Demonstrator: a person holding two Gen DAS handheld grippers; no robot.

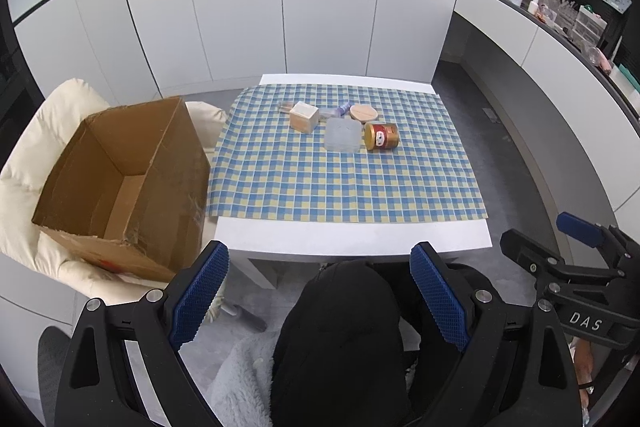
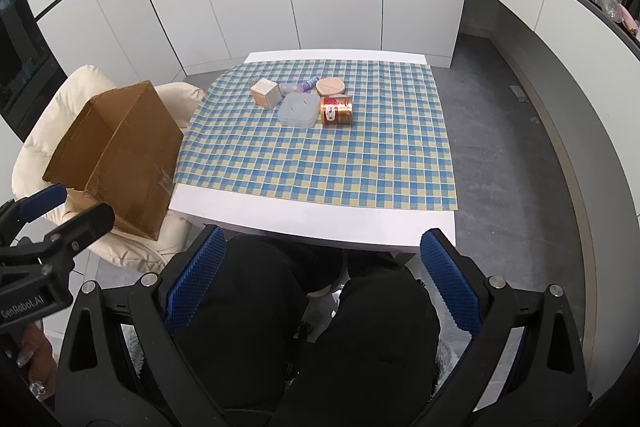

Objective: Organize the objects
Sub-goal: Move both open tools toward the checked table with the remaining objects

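Observation:
A checked cloth [image 1: 344, 183] covers the white table [image 1: 352, 239]. Far across it lie a wooden cube [image 1: 304, 117], a clear plastic box [image 1: 342, 134], a red-gold can [image 1: 382, 136] on its side, a round wooden disc [image 1: 363, 113] and a small purple bottle [image 1: 343, 108]. The same cluster shows in the right wrist view around the can [image 2: 336, 111]. An open cardboard box [image 1: 176, 163] sits left of the table. My left gripper [image 1: 320, 291] and right gripper [image 2: 322, 279] hang open and empty over the person's lap, short of the table's near edge.
The cardboard box rests on a cream cushioned chair [image 1: 24, 163]. Knees in black trousers [image 1: 340, 339] and a grey fleece [image 1: 240, 379] lie under the grippers. A cluttered counter [image 1: 560, 11] runs along the right; white cabinets stand behind the table.

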